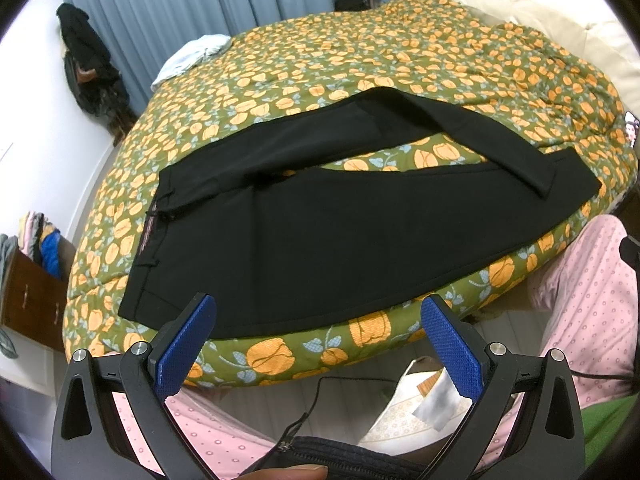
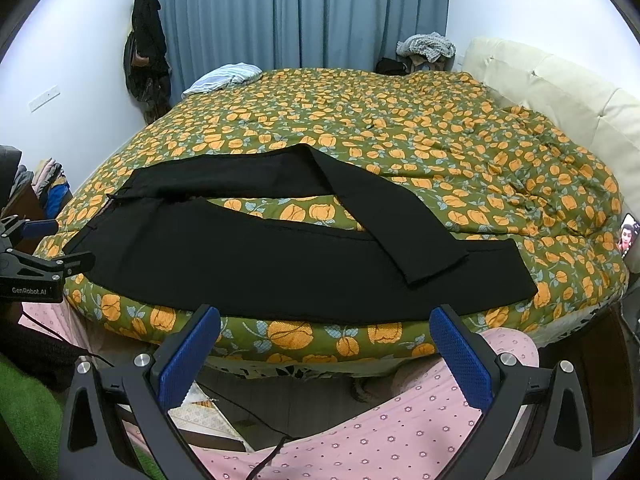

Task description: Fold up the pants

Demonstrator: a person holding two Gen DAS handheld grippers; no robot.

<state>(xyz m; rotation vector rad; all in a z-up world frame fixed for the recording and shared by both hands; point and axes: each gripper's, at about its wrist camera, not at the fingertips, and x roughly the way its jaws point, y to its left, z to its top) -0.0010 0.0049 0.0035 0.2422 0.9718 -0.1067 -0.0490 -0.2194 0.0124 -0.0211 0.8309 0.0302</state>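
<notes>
Black pants (image 1: 320, 232) lie flat across the near edge of a bed with a green and orange floral cover (image 1: 360, 60). The waistband is at the left. The far leg bends back and crosses over the near leg's end at the right. The pants also show in the right wrist view (image 2: 248, 264). My left gripper (image 1: 318, 312) is open and empty, held just off the bed's near edge, in front of the pants. My right gripper (image 2: 324, 324) is open and empty, also just off the near edge. The left gripper's body (image 2: 36, 268) shows at the left of the right wrist view.
A cream headboard (image 2: 560, 80) stands at the right, blue curtains (image 2: 300, 12) behind. A striped cloth (image 2: 228, 76) lies at the bed's far left. A phone (image 2: 629, 236) rests at the bed's right edge. A wooden drawer unit with clothes (image 1: 32, 280) stands left. Pink-pyjama legs (image 2: 380, 432) are below.
</notes>
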